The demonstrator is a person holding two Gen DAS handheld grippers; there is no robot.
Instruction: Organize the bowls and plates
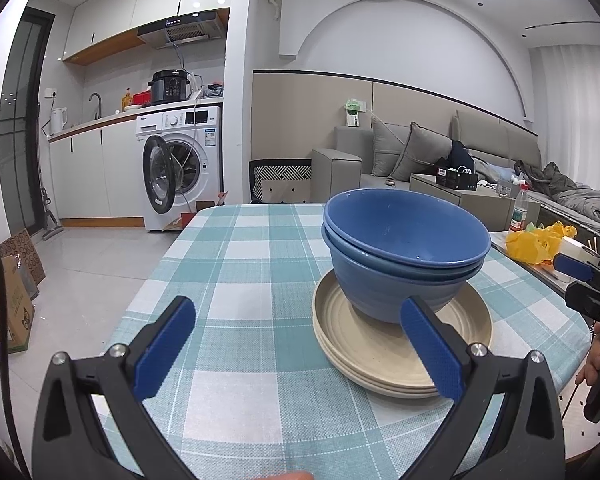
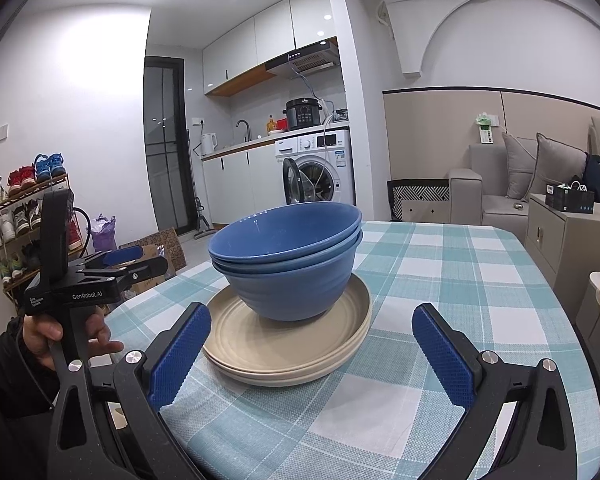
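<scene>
"GenRobot.AI" is printed on the left gripper, seen in the right wrist view. Nested blue bowls sit on stacked beige plates on the checked desk, just ahead of both grippers' released, empty jaws; right gripper.

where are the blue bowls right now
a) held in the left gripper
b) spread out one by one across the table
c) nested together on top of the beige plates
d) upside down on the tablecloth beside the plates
c: the blue bowls sit nested upright in one stack, resting on the stacked beige plates, while both grippers are open and hold nothing.
</scene>
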